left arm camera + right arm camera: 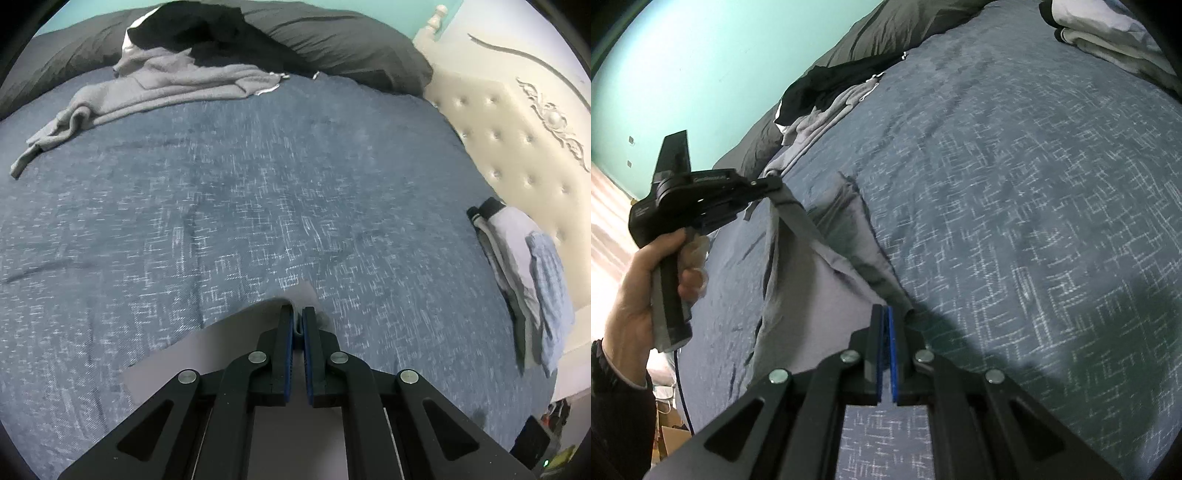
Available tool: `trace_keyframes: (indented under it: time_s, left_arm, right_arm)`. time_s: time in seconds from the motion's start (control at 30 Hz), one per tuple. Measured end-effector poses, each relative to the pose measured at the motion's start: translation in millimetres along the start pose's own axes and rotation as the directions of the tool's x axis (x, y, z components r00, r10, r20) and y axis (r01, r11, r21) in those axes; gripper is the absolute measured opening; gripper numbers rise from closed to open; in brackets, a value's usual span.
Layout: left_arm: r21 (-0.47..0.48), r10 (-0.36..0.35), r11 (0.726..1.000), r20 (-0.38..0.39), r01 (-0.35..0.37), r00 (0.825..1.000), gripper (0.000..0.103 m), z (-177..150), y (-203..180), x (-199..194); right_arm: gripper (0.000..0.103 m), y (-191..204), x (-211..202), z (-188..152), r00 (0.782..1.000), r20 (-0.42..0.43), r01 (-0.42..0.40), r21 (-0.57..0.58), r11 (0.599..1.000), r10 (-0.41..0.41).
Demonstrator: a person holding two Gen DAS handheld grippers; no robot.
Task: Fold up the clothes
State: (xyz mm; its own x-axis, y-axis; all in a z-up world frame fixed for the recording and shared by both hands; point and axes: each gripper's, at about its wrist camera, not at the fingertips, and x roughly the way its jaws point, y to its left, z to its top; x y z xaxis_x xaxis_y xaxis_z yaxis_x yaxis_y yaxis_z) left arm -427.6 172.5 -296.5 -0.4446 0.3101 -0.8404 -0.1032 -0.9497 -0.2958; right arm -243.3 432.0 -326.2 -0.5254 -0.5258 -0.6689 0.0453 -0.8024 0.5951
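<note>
A light grey garment [812, 280] hangs stretched between my two grippers above the blue patterned bedspread [258, 192]. My left gripper [298, 317] is shut on one edge of it; the cloth [207, 354] drapes below its fingers. In the right wrist view the left gripper [775, 183] shows at the left, held by a hand, pinching a corner. My right gripper [886, 314] is shut on another corner of the same garment. The lower part of the garment lies on the bed.
A grey hoodie [147, 92] and a black garment [192, 33] lie at the far side against dark pillows [351, 40]. A stack of folded clothes [524, 266] sits at the right by the cream tufted headboard [517, 129]. A teal wall [701, 74] lies beyond.
</note>
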Motion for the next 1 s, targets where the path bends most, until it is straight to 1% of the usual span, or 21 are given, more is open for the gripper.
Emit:
trace_keyframes:
  time_s: [0.23,0.5,0.57,0.6,0.63,0.67,0.73,0.87,1.0]
  left_arm:
    - [-0.018,0.014,1.000,-0.045,-0.015,0.999,0.005,11.6,-3.4,31.7]
    - [-0.029,-0.013,1.000,-0.091,0.010,0.996,0.008,10.8,-11.7,50.3]
    - [-0.032,-0.019,0.999,-0.094,0.016,0.995,0.019,11.6,-9.5,48.9]
    - [-0.043,-0.028,0.999,-0.091,0.024,0.995,0.033,12.3,-6.9,47.0]
    - [-0.055,-0.036,0.998,-0.088,0.031,0.995,0.044,13.0,-4.3,45.1]
    - [-0.067,-0.044,0.997,-0.085,0.038,0.995,0.049,13.7,-1.7,43.2]
    - [-0.068,-0.055,0.996,-0.079,0.049,0.995,0.050,16.1,1.1,38.1]
    - [-0.024,-0.052,0.998,-0.055,0.051,0.997,0.050,19.5,3.0,25.0]
    - [0.002,-0.010,1.000,-0.033,0.011,0.999,0.050,12.4,22.6,11.7]
  right_arm:
    - [0.002,-5.6,2.8,-5.4,1.000,-0.025,-0.002,0.012,1.000,0.002]
    - [0.002,-9.9,8.9,-4.5,0.999,-0.043,0.007,0.017,1.000,-0.007]
    - [0.002,-9.6,10.1,-4.4,0.999,-0.046,0.008,0.018,1.000,-0.007]
    - [0.002,-10.1,9.8,-5.6,0.999,-0.047,0.007,0.017,1.000,-0.006]
    - [0.002,-9.7,10.4,-5.9,0.999,-0.050,0.007,0.015,1.000,-0.006]
    - [0.002,-9.2,11.3,-6.1,0.999,-0.052,0.007,0.014,1.000,-0.007]
    - [0.002,-9.6,12.1,-6.0,0.999,-0.053,0.006,0.016,1.000,-0.005]
    - [0.002,-12.4,11.4,-6.2,0.999,-0.050,0.005,0.025,1.000,-0.004]
    - [0.002,-15.5,9.9,-6.5,0.999,-0.047,0.004,0.034,0.999,-0.002]
